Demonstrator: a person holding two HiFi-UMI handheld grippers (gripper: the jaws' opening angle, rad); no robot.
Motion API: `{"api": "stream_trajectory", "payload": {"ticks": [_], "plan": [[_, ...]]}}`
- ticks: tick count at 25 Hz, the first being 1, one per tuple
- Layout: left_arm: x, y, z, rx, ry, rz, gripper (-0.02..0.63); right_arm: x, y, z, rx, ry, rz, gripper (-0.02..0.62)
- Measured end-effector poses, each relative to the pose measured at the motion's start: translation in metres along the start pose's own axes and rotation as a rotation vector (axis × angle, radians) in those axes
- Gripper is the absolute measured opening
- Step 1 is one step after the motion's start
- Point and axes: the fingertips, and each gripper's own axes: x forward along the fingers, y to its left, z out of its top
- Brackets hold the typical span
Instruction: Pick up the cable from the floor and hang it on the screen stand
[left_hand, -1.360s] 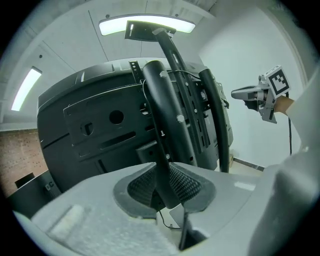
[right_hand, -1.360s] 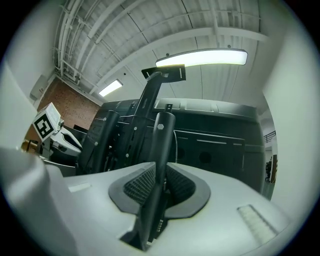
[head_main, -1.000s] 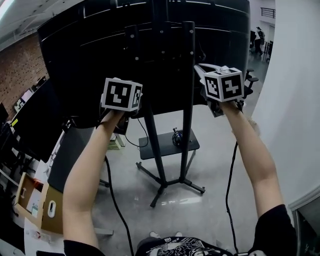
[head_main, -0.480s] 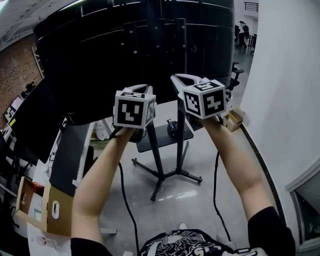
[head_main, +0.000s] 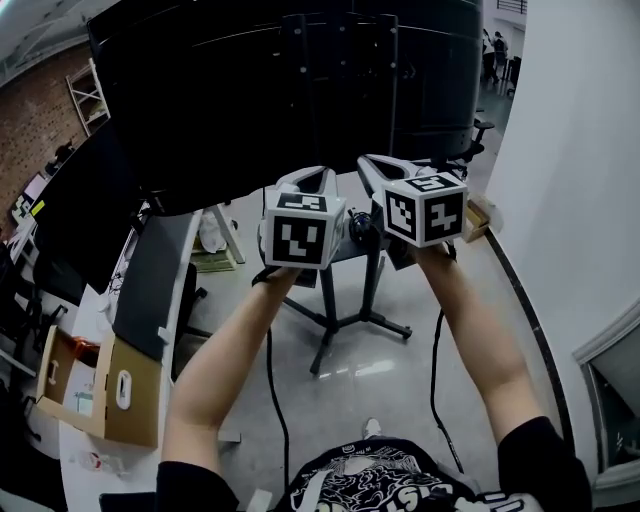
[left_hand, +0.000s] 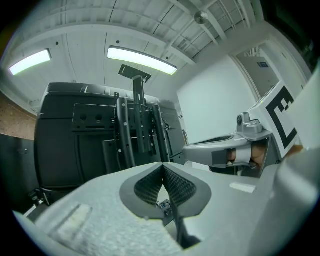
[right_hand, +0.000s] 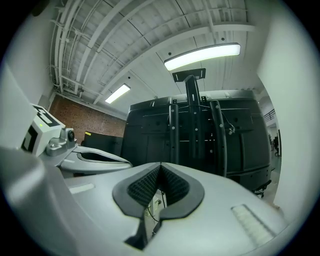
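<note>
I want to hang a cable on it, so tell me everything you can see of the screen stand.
The screen stand is black, metal by the look, and stands upright. Two slim posts rise from splayed legs that rest on the glossy grey floor. Higher up, the posts run up the back of the big black screen, which they carry, and a centre pole ends in a small bracket above the screen's top edge.

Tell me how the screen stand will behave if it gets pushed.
Probably heavy and stiff: the screen stand has dark posts carrying a large screen. Likely top-heavy, yet its splayed legs on the floor should resist tipping under a light push.
</note>
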Motion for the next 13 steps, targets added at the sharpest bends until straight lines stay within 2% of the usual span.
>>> {"api": "stream_trajectory", "payload": {"ticks": [13], "plan": [[-0.033, -0.020, -0.032, -0.036, 0.016, -0.030, 0.003, -0.032, 0.030, -0.032, 0.009, 0.051, -0.031, 0.005]]}}
